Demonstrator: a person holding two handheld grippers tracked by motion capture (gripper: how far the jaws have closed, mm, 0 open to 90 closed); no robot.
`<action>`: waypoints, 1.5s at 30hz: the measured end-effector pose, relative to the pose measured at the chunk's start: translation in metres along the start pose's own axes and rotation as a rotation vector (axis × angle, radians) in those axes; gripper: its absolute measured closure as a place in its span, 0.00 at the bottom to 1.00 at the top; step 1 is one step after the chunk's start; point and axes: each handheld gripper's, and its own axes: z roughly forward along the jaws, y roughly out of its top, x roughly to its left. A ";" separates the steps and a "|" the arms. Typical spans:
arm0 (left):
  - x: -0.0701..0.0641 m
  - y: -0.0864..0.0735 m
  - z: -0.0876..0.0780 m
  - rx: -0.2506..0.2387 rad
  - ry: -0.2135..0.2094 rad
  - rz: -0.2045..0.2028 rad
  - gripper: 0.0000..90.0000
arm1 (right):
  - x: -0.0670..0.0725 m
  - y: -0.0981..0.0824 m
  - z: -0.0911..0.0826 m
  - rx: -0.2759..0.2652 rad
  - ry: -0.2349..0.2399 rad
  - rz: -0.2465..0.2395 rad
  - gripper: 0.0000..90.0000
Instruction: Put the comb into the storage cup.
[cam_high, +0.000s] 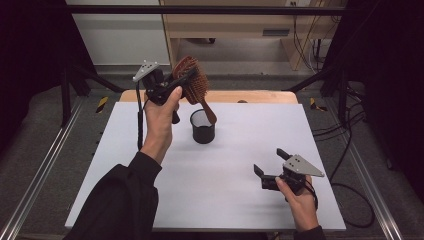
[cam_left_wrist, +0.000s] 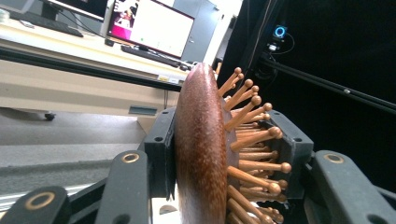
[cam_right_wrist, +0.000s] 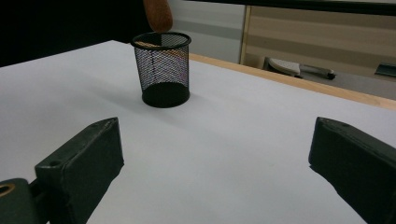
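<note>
Black mesh cup (cam_high: 202, 127) upright on the white table top (cam_high: 240, 170), seen well ahead of the right gripper's (cam_high: 272, 167) jaws and a little left of the gap between them in the right gripper view (cam_right_wrist: 161, 69); inside, a thin pale strip just under the rim on the far wall, otherwise too dim to tell what lies within. Wooden hairbrush (cam_high: 192, 85) raised above the table, head clamped between the jaws of the left gripper (cam_high: 177, 82), handle slanting down so that its tip hangs at the cup's mouth, just over the rim; whether tip and rim touch cannot be told. In the left gripper view, brush head (cam_left_wrist: 201, 154) standing on edge in the gap, smooth brown back flat against the left pad, knobbed pegs pressed toward the right pad, jaws closed narrow on it. Right gripper low over the near right part of the table, jaws spread wide with nothing between them, bare white surface ahead all the way to the cup. Wooden table edge (cam_high: 250, 96) just behind the cup, the far strip visible past it. Open white room to the right and near side of the cup; dark frame rails along both long sides.
</note>
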 end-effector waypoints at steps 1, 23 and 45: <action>0.001 -0.001 0.001 -0.003 0.004 0.000 0.56 | 0.000 0.000 0.000 0.001 0.001 0.000 0.04; 0.020 -0.011 0.010 -0.048 0.075 0.001 0.56 | 0.001 -0.002 0.002 0.011 0.002 0.006 0.04; 0.019 -0.022 0.018 -0.006 0.079 0.052 0.56 | 0.000 -0.002 0.001 0.007 0.012 -0.005 0.04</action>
